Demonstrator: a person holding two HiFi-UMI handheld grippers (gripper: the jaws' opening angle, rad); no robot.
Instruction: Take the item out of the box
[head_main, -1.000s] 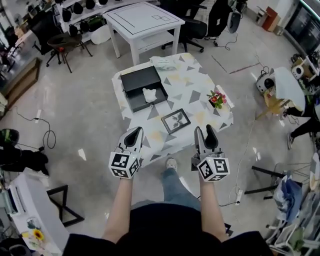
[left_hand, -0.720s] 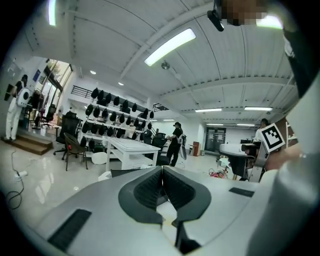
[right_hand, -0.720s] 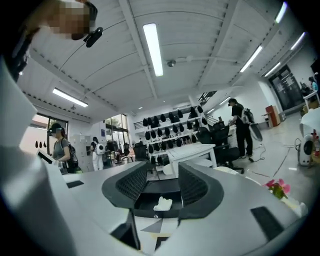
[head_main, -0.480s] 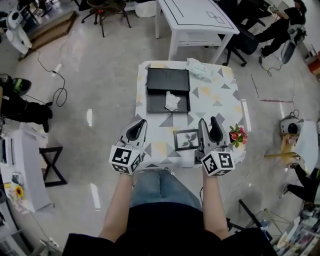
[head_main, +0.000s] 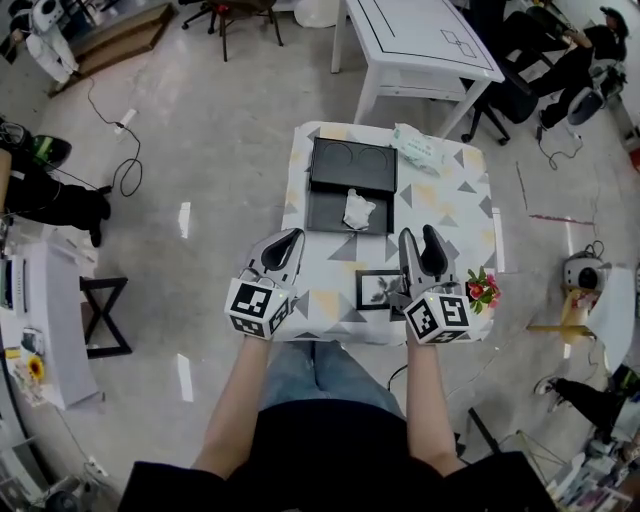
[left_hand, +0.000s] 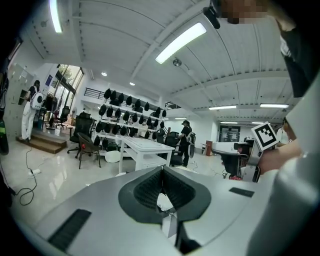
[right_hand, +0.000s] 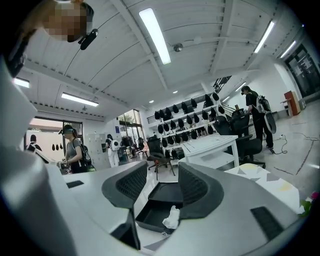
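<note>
White crumpled item (head_main: 357, 210), soft like tissue or cloth, lies inside the open black box (head_main: 326, 212), a rigid shallow tray with matte walls, on the patterned table (head_main: 452, 215). Right gripper (head_main: 420, 240) has its jaws apart and empty. Left gripper (head_main: 288, 243) has its jaws together and empty. Both are near the front edge, apart from the box. Likely best: come from above, pinch a raised fold, lift straight clear of the walls.

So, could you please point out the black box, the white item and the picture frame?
black box (head_main: 351, 166): head view, rear half.
white item (head_main: 357, 210): head view, its middle.
picture frame (head_main: 379, 290): head view, its centre.
</note>
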